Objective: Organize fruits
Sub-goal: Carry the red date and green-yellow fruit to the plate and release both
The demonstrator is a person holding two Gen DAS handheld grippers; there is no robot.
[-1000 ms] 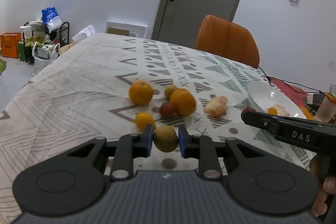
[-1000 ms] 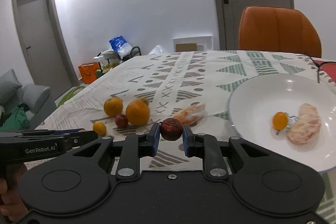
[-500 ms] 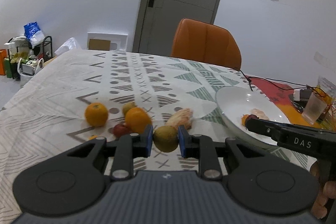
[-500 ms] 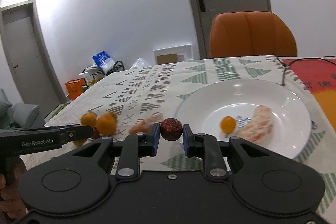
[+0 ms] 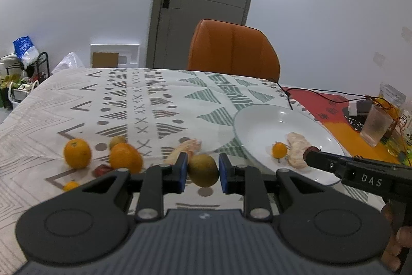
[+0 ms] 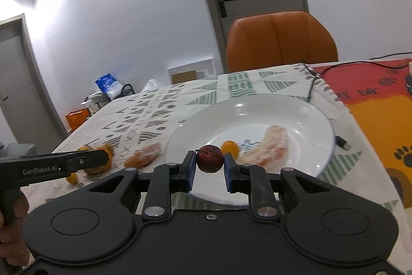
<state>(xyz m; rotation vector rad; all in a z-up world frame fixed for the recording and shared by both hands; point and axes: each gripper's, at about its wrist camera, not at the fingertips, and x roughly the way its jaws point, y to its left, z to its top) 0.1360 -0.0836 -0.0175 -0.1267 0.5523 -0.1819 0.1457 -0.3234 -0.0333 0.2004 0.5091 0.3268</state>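
Above a table draped in a white cloth (image 5: pixel 159 105) patterned with grey and green shapes, the left gripper (image 5: pixel 201 171) clamped a round olive-brown fruit (image 5: pixel 203 170) between its blue pads, short of the near rim of a wide white ceramic plate (image 5: pixel 260 120). The right gripper (image 6: pixel 209 166) squeezed a small wrinkled dark-red fruit (image 6: pixel 209 158) over that plate's near edge. Inside the plate lay a small orange kumquat (image 5: pixel 279 150) beside a peeled citrus piece (image 5: pixel 297 148), with bare white room behind them. Left of the plate, on open cloth, sat a second peeled citrus piece (image 5: pixel 184 150), two round oranges (image 5: pixel 77 153), a red fruit (image 5: pixel 101 170) and another small orange fruit (image 5: pixel 70 185). An orange chair (image 5: pixel 233 50) stood at the table's far edge.
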